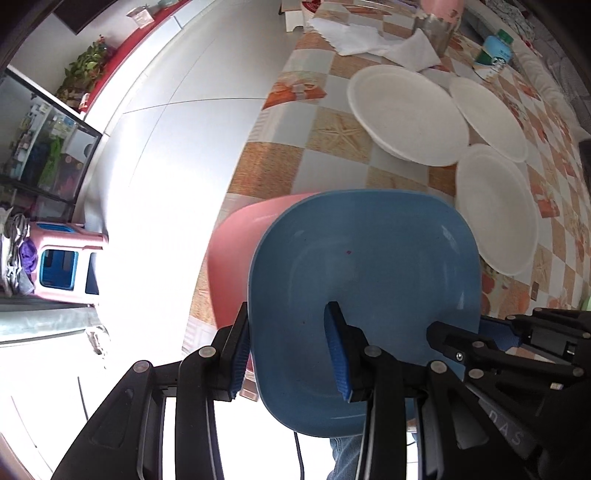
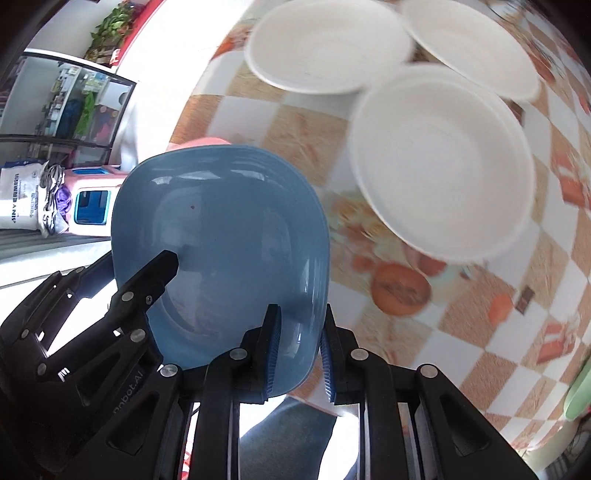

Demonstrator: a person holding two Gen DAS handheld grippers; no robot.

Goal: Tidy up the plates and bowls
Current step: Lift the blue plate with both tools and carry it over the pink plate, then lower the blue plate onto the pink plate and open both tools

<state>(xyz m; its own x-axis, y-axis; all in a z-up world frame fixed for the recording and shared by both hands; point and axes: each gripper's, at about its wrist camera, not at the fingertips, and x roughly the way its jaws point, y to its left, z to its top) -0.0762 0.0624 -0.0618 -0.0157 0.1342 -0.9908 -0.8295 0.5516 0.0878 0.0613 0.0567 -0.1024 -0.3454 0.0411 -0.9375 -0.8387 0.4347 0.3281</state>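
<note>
A blue square bowl (image 1: 365, 266) sits on a pink bowl (image 1: 236, 251) at the table's near edge; the blue bowl also shows in the right wrist view (image 2: 221, 236). My left gripper (image 1: 288, 350) straddles its left rim, jaws wide, one finger inside. My right gripper (image 2: 299, 354) straddles its right rim, with a small gap still showing at the outer pad; it also shows in the left wrist view (image 1: 461, 347). Three white plates (image 1: 406, 114) (image 1: 487, 118) (image 1: 495, 210) lie beyond on the table.
The checkered tablecloth (image 1: 332, 136) covers the table. White napkins (image 1: 369, 37), a metal can (image 1: 436, 29) and a green-capped bottle (image 1: 495, 48) stand at the far end. A pink stool (image 1: 62, 266) stands on the floor at left.
</note>
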